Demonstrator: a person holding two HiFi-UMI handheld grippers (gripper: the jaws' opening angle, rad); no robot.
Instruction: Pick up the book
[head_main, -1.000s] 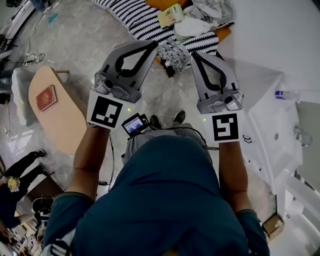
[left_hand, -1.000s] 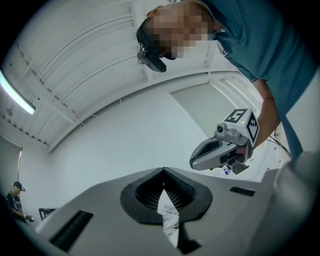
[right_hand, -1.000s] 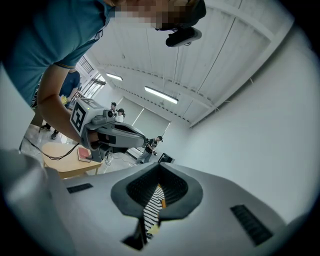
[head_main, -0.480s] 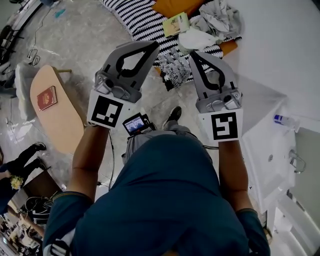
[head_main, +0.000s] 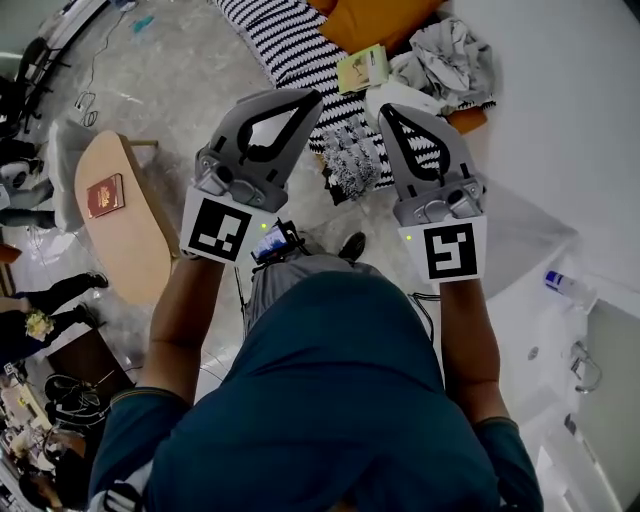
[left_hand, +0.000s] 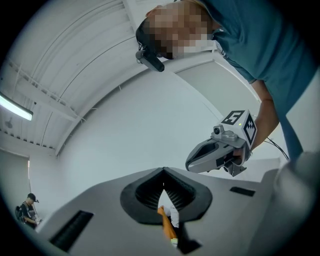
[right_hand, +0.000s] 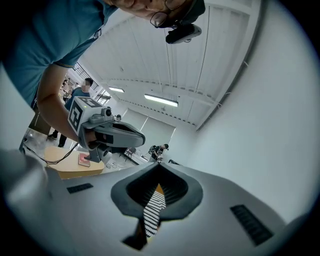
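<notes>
A small yellow-green book (head_main: 362, 68) lies on black-and-white striped bedding (head_main: 285, 40) at the top of the head view. It is just beyond both grippers' tips. A second, dark red book (head_main: 104, 195) rests on an oval wooden table (head_main: 130, 250) at the left, and this red book (right_hand: 84, 159) also shows in the right gripper view. My left gripper (head_main: 312, 95) and right gripper (head_main: 384, 108) are held level side by side, a little apart. Both have their jaws together and nothing between them. Neither touches a book.
An orange cushion (head_main: 375, 15) and crumpled grey cloth (head_main: 455, 55) lie on the bedding. A patterned dark bundle (head_main: 350, 165) sits on the floor below the grippers. A white counter with a bottle (head_main: 560, 285) is at the right. People stand at the left edge (head_main: 40, 320).
The bedding and the yellow-green book have slid lower in the head view, closer to the gripper tips. The white counter has shifted down and right. Both grippers keep their shut pose.
</notes>
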